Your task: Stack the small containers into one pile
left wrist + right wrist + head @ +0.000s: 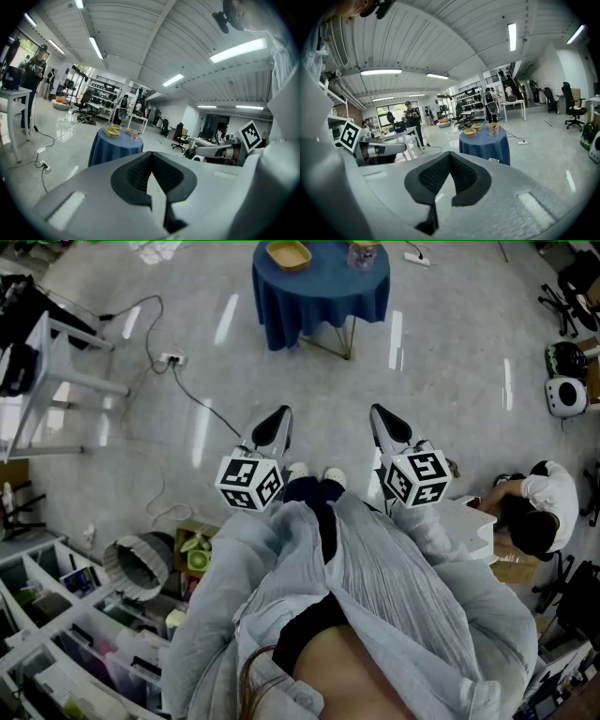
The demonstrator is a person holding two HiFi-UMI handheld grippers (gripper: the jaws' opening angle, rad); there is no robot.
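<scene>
A round table under a blue cloth (319,292) stands a few steps ahead of me. On it lie a shallow yellow container (288,254) and a clear glass vessel (364,253). The right gripper view shows two yellow containers (470,132) beside a third one with the clear vessel (493,126). In the left gripper view the yellow containers (112,131) sit on the same table (115,146). My left gripper (278,416) and right gripper (380,414) are held side by side at waist height, both shut and empty, far from the table. Their jaws close together in both gripper views (152,161) (450,160).
A power strip with cables (172,360) lies on the glossy floor at left, near a white table (56,343). A person (539,507) crouches at the right by a white box. A mesh basket (139,563) and shelves stand at lower left.
</scene>
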